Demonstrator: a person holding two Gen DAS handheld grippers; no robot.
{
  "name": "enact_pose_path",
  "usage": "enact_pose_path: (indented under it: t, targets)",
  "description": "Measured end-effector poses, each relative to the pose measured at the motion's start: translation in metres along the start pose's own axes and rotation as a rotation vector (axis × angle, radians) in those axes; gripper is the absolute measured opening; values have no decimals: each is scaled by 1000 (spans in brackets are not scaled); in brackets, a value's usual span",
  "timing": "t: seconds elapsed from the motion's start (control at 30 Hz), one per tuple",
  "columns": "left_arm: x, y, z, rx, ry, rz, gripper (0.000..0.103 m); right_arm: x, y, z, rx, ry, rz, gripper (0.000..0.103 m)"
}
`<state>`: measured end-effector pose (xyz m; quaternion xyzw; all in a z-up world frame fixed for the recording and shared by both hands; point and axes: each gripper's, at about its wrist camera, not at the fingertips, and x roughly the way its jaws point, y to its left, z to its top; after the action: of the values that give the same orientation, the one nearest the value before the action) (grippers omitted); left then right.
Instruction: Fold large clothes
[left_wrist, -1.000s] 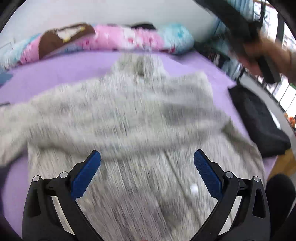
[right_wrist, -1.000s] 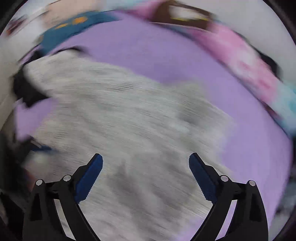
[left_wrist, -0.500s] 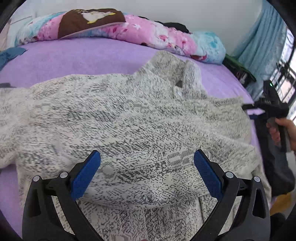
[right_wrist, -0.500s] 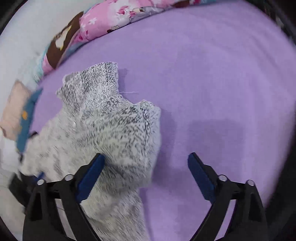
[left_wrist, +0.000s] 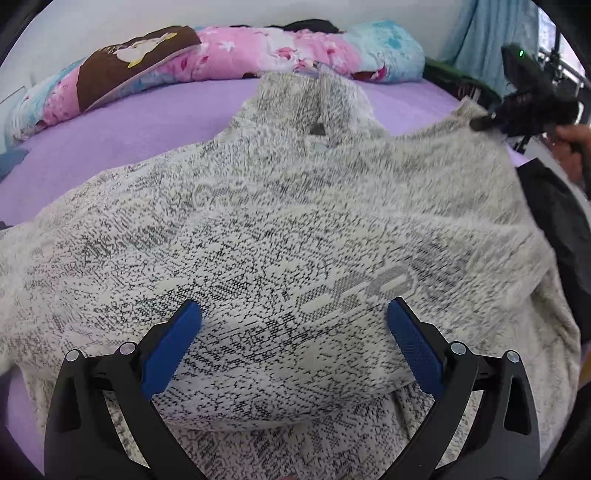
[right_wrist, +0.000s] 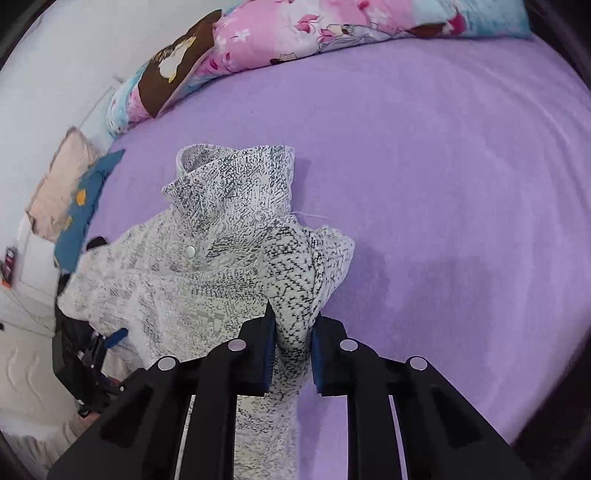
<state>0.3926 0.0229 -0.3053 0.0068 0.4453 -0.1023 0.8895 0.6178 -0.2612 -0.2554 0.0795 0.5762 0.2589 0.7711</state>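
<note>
Your right gripper (right_wrist: 292, 345) is closing, its jaws pinching the grey knit sweater (left_wrist: 280, 236) at what seems a shoulder. Your left gripper (left_wrist: 291, 332) hangs spread above the sweater, which lies on the purple bedsheet (right_wrist: 443, 155).

We see a bed (right_wrist: 424, 155) covered by a smooth purple sheet (left_wrist: 155, 122). Spread across it lies a grey-and-white knitted sweater (left_wrist: 280, 236), its collar towards the far edge. Along that edge we find a rolled pink and blue floral quilt (left_wrist: 280, 51) with a brown pillow (left_wrist: 122, 66) on it. A blue cloth (right_wrist: 88, 199) rests near one side, and a dark garment (left_wrist: 561, 221) at another.
</note>
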Motion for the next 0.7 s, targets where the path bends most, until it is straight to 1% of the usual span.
enact_pose_path:
  t: [0.1, 0.17, 0.23, 0.3, 0.33, 0.43, 0.57, 0.6, 0.67, 0.7]
  targets:
    - [5, 1, 0, -14, 7, 14, 97, 1, 5, 8, -55, 30, -30, 14]
    - [7, -1, -1, -6, 14, 25, 97, 14, 8, 13, -110, 59, -95, 14]
    - [7, -4, -2, 12, 13, 33, 97, 29, -6, 12, -96, 88, -140, 14]
    - [9, -7, -3, 33, 17, 41, 97, 57, -20, 7, -60, 114, -180, 14]
    - [9, -7, -3, 37, 16, 44, 97, 67, -25, 4, -42, 105, -182, 14]
    - [9, -6, -3, 31, 18, 35, 97, 72, -29, 0, -14, 76, -176, 14]
    - [10, -6, -2, 29, 19, 31, 97, 69, -28, 0, -10, 83, -183, 14]
    - [10, -6, -2, 25, 20, 32, 97, 69, -27, 0, -14, 82, -190, 16]
    - [9, -6, 0, 22, 24, 27, 97, 67, -25, -2, 5, 88, -193, 26]
    - [7, -5, 1, 18, 20, 22, 97, 62, -26, -3, 25, 84, -209, 42]
